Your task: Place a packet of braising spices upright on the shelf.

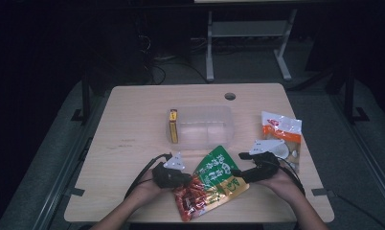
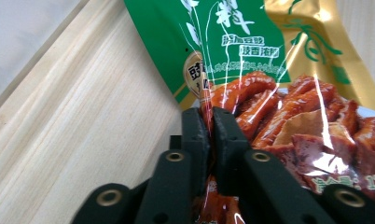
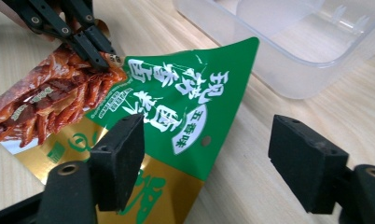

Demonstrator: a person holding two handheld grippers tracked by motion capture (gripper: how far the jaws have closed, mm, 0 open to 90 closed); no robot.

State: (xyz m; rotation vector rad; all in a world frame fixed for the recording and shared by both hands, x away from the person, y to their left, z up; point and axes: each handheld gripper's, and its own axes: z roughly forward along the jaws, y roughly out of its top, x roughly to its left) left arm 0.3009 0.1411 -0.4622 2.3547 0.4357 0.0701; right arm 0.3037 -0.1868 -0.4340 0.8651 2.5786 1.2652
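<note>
A green, gold and red snack bag (image 1: pixel 210 183) lies on the wooden table near the front edge. My left gripper (image 1: pixel 186 178) is shut on the bag's left edge; in the left gripper view its jaws pinch the film of the snack bag (image 2: pixel 269 84) at the gripper tips (image 2: pixel 210 116). My right gripper (image 1: pixel 237 173) stands open at the bag's right side, one jaw over the gold corner of the snack bag (image 3: pixel 176 107) and the other over bare table, the gripper (image 3: pixel 204 158) not touching it. The left gripper (image 3: pixel 99 58) also shows far off in the right gripper view.
A clear plastic tub (image 1: pixel 205 125) sits behind the bag, the same tub (image 3: pixel 288 42) close in the right gripper view. A yellow box (image 1: pixel 173 125) lies against its left wall. An orange and white packet (image 1: pixel 281 134) rests at the right. A round hole (image 1: pixel 230 96) marks the table's far side.
</note>
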